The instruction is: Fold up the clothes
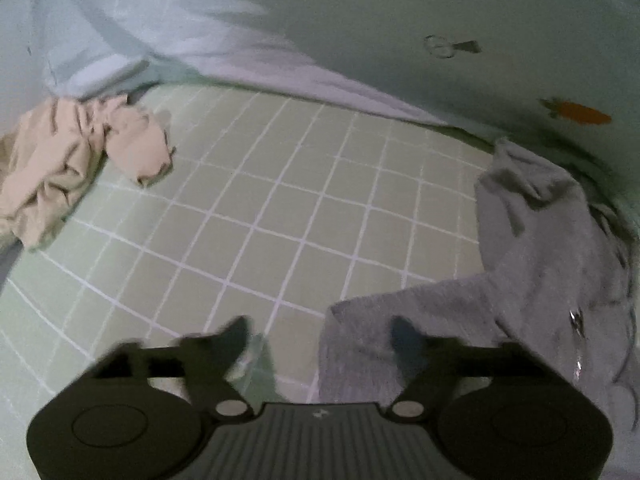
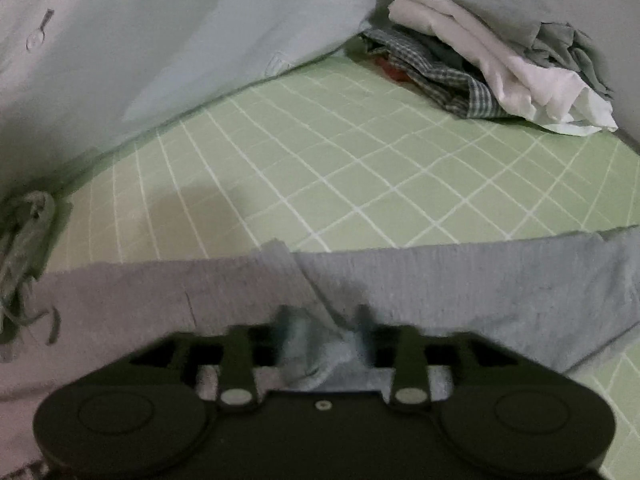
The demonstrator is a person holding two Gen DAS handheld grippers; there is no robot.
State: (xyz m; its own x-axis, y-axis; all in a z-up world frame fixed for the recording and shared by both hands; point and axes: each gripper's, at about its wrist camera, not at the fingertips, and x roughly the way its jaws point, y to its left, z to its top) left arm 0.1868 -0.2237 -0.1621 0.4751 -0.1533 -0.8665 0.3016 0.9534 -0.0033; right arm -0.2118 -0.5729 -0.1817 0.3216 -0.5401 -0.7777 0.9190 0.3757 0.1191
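The grey garment (image 2: 440, 280) lies flat on the green sheet (image 2: 320, 152), soft, limp, likely light. The left gripper (image 1: 320, 336) gapes wide over its edge, empty. The right gripper (image 2: 322, 324) stands half-open astride a fabric ridge, a fair spot to pinch.

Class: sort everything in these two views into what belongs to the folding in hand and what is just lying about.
In use: grey garment; left gripper; right gripper.
Lying about: beige crumpled garment; stacked clothes; green checked sheet; pale printed fabric behind.
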